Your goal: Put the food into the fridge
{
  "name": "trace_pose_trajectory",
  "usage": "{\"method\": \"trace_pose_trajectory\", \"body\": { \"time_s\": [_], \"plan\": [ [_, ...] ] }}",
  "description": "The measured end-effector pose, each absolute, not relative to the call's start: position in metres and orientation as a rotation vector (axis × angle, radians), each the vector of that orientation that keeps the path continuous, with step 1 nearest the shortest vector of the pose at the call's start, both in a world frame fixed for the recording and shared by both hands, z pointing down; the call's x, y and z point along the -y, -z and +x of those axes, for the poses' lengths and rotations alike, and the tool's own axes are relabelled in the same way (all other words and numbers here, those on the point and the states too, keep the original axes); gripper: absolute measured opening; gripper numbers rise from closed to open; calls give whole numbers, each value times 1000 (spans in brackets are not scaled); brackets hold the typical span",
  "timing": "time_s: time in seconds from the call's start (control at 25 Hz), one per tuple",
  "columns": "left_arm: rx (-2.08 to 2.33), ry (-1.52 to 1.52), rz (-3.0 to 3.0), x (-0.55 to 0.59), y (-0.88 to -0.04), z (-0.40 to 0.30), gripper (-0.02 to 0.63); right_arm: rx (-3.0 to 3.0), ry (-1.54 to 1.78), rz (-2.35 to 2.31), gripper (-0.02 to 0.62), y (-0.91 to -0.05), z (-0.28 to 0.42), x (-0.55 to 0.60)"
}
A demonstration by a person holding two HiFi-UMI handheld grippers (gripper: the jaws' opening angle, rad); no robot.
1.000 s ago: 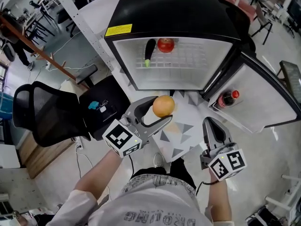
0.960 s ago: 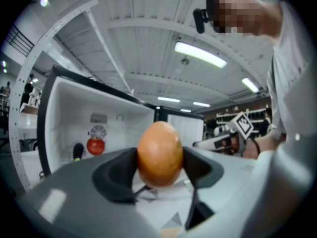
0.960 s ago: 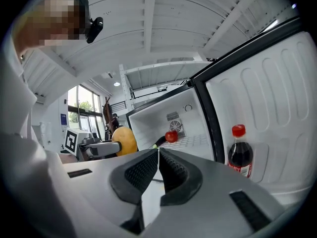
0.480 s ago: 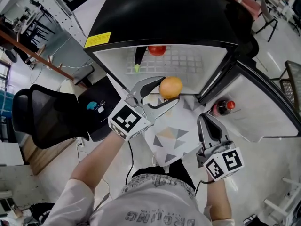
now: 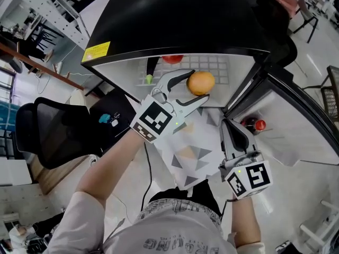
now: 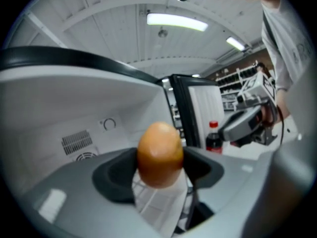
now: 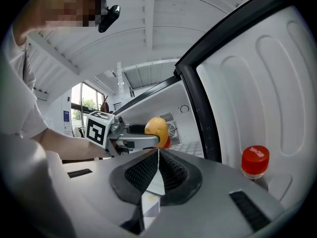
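Yellow label (image 5: 96, 52) on fridge (image 5: 175, 20), print unreadable

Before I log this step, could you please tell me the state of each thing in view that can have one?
fridge: door open.
orange: gripped, held at the fridge opening.
left gripper: shut on the orange.
right gripper: shut, empty.
bottle: upright in the door, capped.
red fruit: lying inside the fridge.
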State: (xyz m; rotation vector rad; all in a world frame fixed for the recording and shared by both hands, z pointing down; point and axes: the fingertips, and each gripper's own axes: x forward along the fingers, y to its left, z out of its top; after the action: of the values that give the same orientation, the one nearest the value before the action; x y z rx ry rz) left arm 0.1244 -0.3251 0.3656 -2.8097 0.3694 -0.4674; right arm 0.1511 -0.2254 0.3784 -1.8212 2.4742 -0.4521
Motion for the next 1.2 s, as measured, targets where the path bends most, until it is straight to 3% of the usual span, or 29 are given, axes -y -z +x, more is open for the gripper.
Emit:
{"method": "trace_pose_trajectory", "body": {
  "time_s": [1.2],
  "plan": [
    [-352, 845, -2240, 434, -423, 213, 293, -2431, 562, -1704, 6, -424, 135, 236]
  ]
}}
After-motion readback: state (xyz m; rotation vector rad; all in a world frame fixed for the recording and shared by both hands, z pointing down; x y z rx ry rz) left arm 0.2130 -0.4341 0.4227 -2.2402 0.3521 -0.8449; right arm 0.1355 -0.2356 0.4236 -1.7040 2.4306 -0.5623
